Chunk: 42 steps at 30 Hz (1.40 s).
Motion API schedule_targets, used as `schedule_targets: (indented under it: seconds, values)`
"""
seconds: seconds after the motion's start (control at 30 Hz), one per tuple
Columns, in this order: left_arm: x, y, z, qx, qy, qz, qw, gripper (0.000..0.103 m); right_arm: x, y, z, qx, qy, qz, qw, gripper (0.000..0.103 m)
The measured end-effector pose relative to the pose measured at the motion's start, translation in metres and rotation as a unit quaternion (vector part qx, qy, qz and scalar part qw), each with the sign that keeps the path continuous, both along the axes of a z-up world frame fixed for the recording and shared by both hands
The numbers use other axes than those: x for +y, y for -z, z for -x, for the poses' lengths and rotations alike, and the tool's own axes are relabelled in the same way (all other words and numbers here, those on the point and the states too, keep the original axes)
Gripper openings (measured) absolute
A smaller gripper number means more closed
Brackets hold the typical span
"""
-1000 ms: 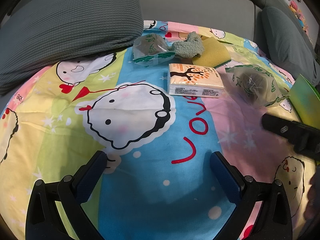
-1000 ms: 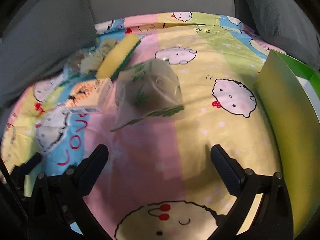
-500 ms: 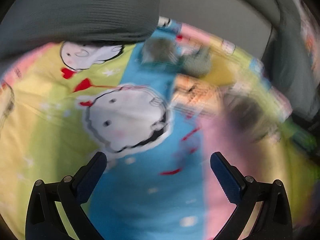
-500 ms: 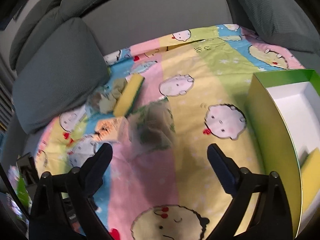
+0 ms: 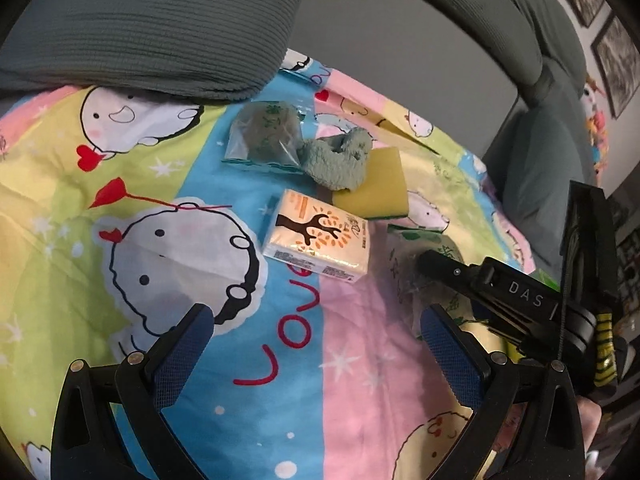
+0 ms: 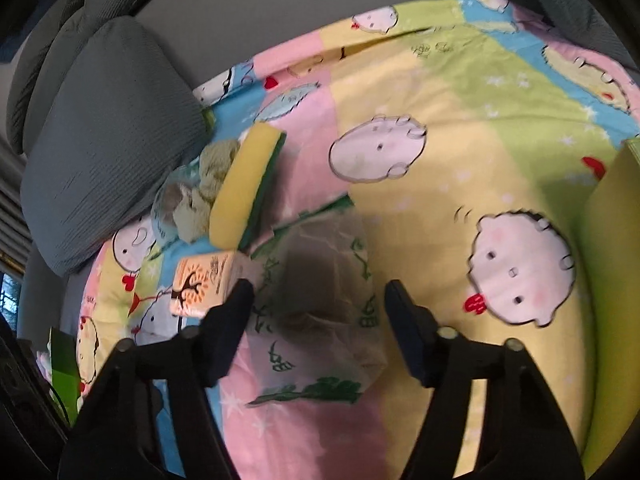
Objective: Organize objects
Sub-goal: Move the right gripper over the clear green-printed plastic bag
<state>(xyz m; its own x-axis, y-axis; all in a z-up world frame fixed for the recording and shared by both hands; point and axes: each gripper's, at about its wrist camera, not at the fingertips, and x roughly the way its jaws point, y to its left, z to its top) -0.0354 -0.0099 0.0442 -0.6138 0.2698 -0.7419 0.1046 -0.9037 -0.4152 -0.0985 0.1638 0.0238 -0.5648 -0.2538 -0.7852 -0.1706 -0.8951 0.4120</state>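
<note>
A bedsheet (image 5: pixel 360 360) striped in pink, sky blue, pale yellow and lime green carries white cartoon faces outlined in black, red hearts, white stars and red lettering. On it lies a cream tissue pack (image 5: pixel 318 242) printed with a dark brown tree and orange leaves. A sponge (image 5: pixel 378 184) is yellow with a dark green edge. A cloth (image 5: pixel 338 158) is dull grey-green. 2 clear bags (image 5: pixel 264 138) (image 6: pixel 320 296) bear green leaf print over dark contents. The cushion (image 5: pixel 152 24) is ribbed grey-green. A box wall (image 6: pixel 612 280) is lime green.
</note>
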Motion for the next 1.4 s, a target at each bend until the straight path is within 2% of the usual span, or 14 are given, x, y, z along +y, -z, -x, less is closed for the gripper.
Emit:
schedule_targets:
  seconds: [0.03, 0.23, 0.43, 0.57, 0.77, 0.87, 1.0, 1.17, 1.27, 1.3, 1.37, 1.4]
  values:
    - [0.001, -0.002, 0.000, 0.002, 0.001, 0.003, 1.0000, 0.103, 0.000, 0.001, -0.002, 0.002, -0.003, 0.014, 1.000, 0.054]
    - [0.003, -0.012, -0.011, 0.010, 0.013, 0.017, 0.9997, 0.103, -0.005, -0.003, -0.017, 0.001, -0.011, 0.022, 1.000, 0.049]
    - [-0.003, -0.022, -0.023, 0.018, 0.030, -0.019, 0.9992, 0.103, -0.013, -0.004, -0.037, -0.006, -0.037, 0.087, 0.996, 0.048]
    - [-0.007, -0.026, -0.031, 0.026, 0.038, -0.049, 0.9978, 0.103, -0.023, -0.005, -0.045, -0.017, -0.054, 0.094, 0.994, 0.051]
    - [-0.002, -0.013, -0.028, -0.006, 0.048, -0.083, 0.9954, 0.103, -0.017, -0.008, -0.049, -0.019, -0.022, 0.077, 0.997, 0.062]
    - [0.008, -0.007, -0.023, -0.020, 0.071, -0.105, 0.9918, 0.103, -0.007, -0.013, -0.052, -0.005, -0.002, 0.074, 0.997, 0.062]
    - [0.023, 0.000, -0.018, -0.035, 0.086, -0.086, 0.9920, 0.103, 0.003, -0.015, -0.057, 0.008, 0.013, 0.088, 0.996, 0.062]
    - [0.037, 0.005, -0.012, -0.044, 0.109, -0.092, 0.9888, 0.103, 0.006, -0.020, -0.058, 0.024, 0.000, 0.108, 0.994, 0.060]
    - [0.044, 0.007, -0.010, -0.047, 0.116, -0.080, 0.9889, 0.092, 0.000, -0.015, -0.053, 0.011, -0.014, 0.111, 0.994, 0.060]
    - [0.046, 0.009, -0.010, -0.048, 0.119, -0.079, 0.9886, 0.081, -0.002, -0.012, -0.051, 0.005, -0.016, 0.107, 0.994, 0.060]
    - [0.050, 0.012, -0.009, -0.053, 0.123, -0.083, 0.9875, 0.072, -0.006, -0.007, -0.047, -0.008, -0.021, 0.100, 0.995, 0.060]
    - [0.052, 0.014, -0.008, -0.053, 0.130, -0.089, 0.9861, 0.063, -0.007, -0.004, -0.046, -0.015, -0.024, 0.098, 0.995, 0.060]
